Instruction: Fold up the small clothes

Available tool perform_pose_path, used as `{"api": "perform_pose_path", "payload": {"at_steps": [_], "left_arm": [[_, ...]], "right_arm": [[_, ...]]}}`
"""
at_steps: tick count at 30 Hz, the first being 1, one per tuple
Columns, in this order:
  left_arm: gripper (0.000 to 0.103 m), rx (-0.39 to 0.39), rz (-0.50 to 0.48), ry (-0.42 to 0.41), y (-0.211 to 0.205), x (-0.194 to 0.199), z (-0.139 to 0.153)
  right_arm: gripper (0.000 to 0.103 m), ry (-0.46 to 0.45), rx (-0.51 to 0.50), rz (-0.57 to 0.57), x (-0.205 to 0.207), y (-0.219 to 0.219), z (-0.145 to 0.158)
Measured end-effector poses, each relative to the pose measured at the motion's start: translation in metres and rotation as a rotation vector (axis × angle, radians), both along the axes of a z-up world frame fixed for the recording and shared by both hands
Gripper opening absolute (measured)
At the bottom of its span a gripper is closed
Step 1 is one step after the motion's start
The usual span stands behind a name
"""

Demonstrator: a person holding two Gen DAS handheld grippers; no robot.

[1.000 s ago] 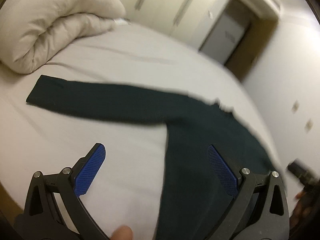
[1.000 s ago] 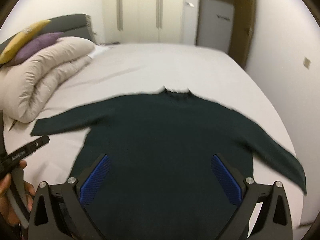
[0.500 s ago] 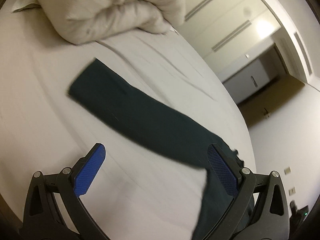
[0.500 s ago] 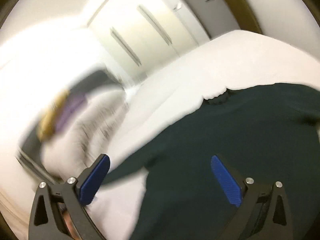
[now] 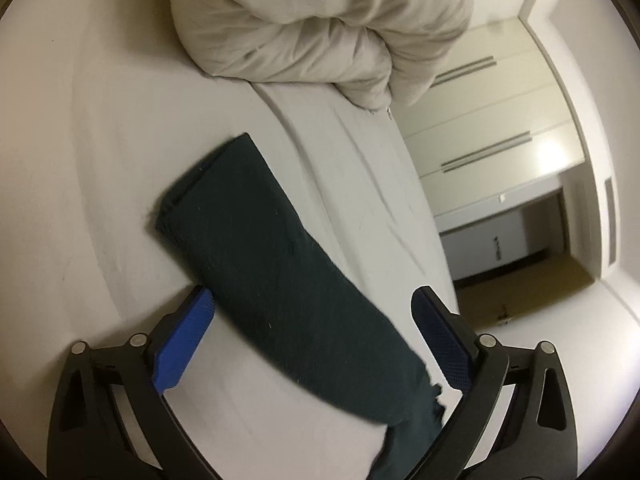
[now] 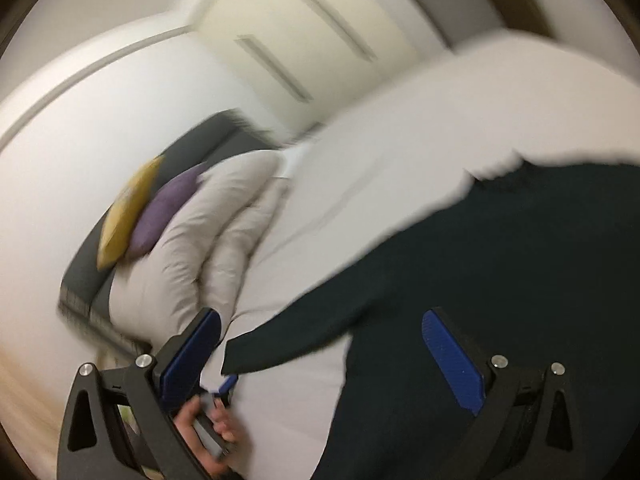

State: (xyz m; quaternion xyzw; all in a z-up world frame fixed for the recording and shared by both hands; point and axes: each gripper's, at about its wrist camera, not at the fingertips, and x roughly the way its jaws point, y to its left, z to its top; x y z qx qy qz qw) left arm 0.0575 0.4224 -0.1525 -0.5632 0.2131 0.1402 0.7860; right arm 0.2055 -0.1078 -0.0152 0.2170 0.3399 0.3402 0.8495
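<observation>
We've got the dark green sweater flat on the white bed; both cameras have swung left since half a second ago. Left gripper now sits over the left sleeve, tongs spread, empty. Right gripper likewise spread, blurred. Only right view shows the sweater body, yellow pillow, purple pillow and a hand

No readable text, label, brand or number anywhere. Only a small dark mark on the pale door in the left wrist view, too blurred to read.
</observation>
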Motion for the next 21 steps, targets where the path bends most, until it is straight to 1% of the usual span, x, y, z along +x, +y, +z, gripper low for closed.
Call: {"api": "perform_pose_path", "payload": {"at_steps": [2, 3, 4, 5, 7, 9, 10, 11, 12, 13, 15, 17, 19, 20, 21], "left_arm": [[0.098, -0.037, 0.004, -0.010, 0.007, 0.002, -0.006], [0.097, -0.053, 0.004, -0.012, 0.009, 0.001, -0.007], [0.097, -0.074, 0.004, -0.014, 0.012, 0.001, -0.008], [0.097, -0.095, 0.007, -0.018, 0.017, 0.003, -0.010], [0.097, -0.160, 0.012, -0.018, 0.025, 0.003, -0.015], [0.097, -0.212, -0.008, 0.012, 0.028, 0.002, -0.015], [0.096, -0.254, -0.012, 0.034, 0.031, 0.001, -0.015], [0.096, -0.275, -0.011, 0.052, 0.032, -0.001, -0.013], [0.096, -0.269, -0.014, 0.089, 0.032, -0.001, -0.010], [0.096, -0.241, -0.020, 0.126, 0.031, 0.001, -0.007], [0.096, -0.225, -0.021, 0.159, 0.030, 0.007, -0.009], [0.096, -0.230, 0.015, 0.167, 0.034, 0.012, -0.012], [0.096, -0.205, 0.026, 0.175, 0.038, 0.026, -0.009], [0.096, -0.202, 0.029, 0.170, 0.038, 0.030, -0.009], [0.094, -0.204, 0.029, 0.166, 0.039, 0.036, -0.010]], "right_arm": [[0.103, 0.035, -0.079, 0.100, 0.008, 0.022, -0.001], [0.103, 0.051, -0.119, 0.113, 0.013, 0.030, -0.001], [0.102, 0.057, -0.160, 0.101, 0.018, 0.036, -0.001], [0.101, 0.052, -0.173, 0.089, 0.022, 0.040, 0.000], [0.101, 0.064, -0.161, 0.092, 0.030, 0.043, 0.002], [0.101, 0.087, -0.193, 0.093, 0.039, 0.047, 0.003], [0.101, 0.082, -0.218, 0.087, 0.040, 0.053, 0.005], [0.101, 0.070, -0.227, 0.086, 0.034, 0.049, 0.007], [0.101, 0.051, -0.232, 0.088, 0.034, 0.052, 0.008], [0.101, 0.042, -0.235, 0.087, 0.032, 0.052, 0.008], [0.101, 0.035, -0.236, 0.081, 0.022, 0.034, 0.003], [0.101, 0.037, -0.230, 0.084, 0.015, 0.028, 0.001], [0.101, 0.021, -0.240, 0.085, 0.013, 0.027, 0.001], [0.097, 0.008, -0.251, 0.081, 0.012, 0.027, 0.002], [0.093, -0.001, -0.261, 0.078, 0.012, 0.025, 0.001]]}}
